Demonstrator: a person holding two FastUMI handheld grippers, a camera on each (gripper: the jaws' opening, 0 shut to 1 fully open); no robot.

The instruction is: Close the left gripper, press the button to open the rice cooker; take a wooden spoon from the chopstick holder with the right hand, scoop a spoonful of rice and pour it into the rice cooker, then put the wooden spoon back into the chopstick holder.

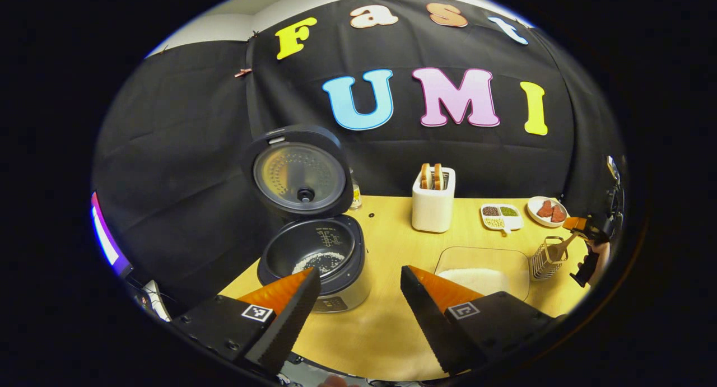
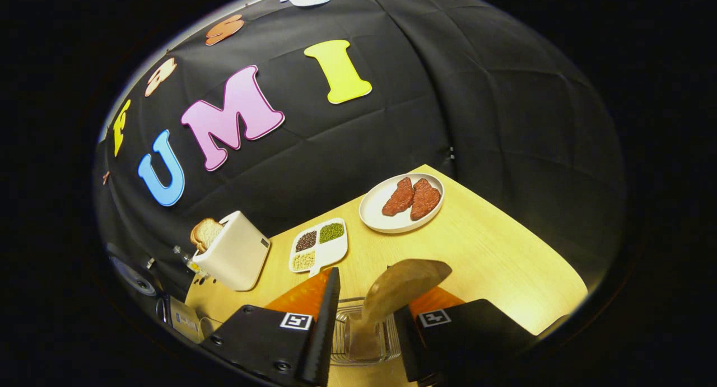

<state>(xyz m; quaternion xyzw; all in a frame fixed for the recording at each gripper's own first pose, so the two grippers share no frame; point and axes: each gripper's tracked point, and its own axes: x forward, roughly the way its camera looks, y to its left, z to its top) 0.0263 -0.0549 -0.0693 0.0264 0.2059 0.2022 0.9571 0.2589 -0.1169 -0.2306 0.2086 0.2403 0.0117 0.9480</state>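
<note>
Wooden spoon (image 2: 404, 286) rises between the spread right gripper (image 2: 367, 320) fingers above the chopstick holder (image 2: 365, 337), untouched; left gripper (image 1: 358, 308) released.

Left gripper view: hovering above the near edge of the table (image 1: 386, 331), looking forward and slightly down toward the toaster (image 1: 433, 199), rice cooker (image 1: 313, 258) close at lower left of it. Taking in the whole tabletop, with the chopstick holder (image 1: 548, 258) and the right gripper (image 1: 585, 225) far off to the toaster's right.

Right gripper view: sitting low and close over the chopstick holder (image 2: 364, 334), tilting sideways, facing the back wall with the toaster (image 2: 232, 258) leaning at left.

Sharing between both: toaster, divided dish (image 1: 501, 216) (image 2: 318, 245) and plate (image 1: 546, 210) (image 2: 400, 203) right of the toaster.
</note>
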